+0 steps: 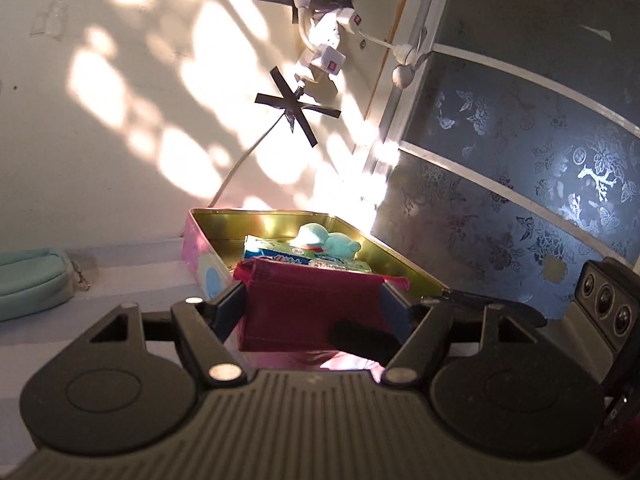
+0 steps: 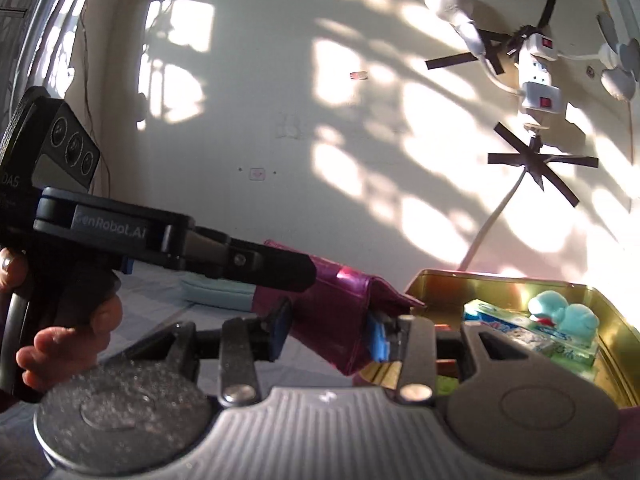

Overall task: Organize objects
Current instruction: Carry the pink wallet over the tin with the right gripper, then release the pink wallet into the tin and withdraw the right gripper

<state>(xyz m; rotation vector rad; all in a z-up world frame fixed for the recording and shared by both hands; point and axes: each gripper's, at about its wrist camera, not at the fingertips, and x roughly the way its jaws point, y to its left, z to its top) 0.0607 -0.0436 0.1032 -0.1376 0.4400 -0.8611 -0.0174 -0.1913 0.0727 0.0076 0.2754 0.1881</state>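
Observation:
A maroon pouch (image 1: 316, 308) is held between both grippers, just in front of an open gold-lined tin (image 1: 224, 224). My left gripper (image 1: 314, 304) is shut on the pouch across its width. My right gripper (image 2: 332, 330) is shut on the same pouch (image 2: 340, 320) from the other side. In the right wrist view the left gripper's finger (image 2: 264, 266) lies over the pouch's top. The tin (image 2: 612, 320) holds a teal plush toy (image 1: 332, 240) (image 2: 560, 314) and a blue-green box (image 1: 304, 260) (image 2: 520, 336).
A mint-green pouch (image 1: 32, 284) lies on the pale striped surface at the left. The wall behind carries a power strip (image 2: 538, 76), taped cables and a white cord. A patterned glass door (image 1: 520, 160) stands at the right.

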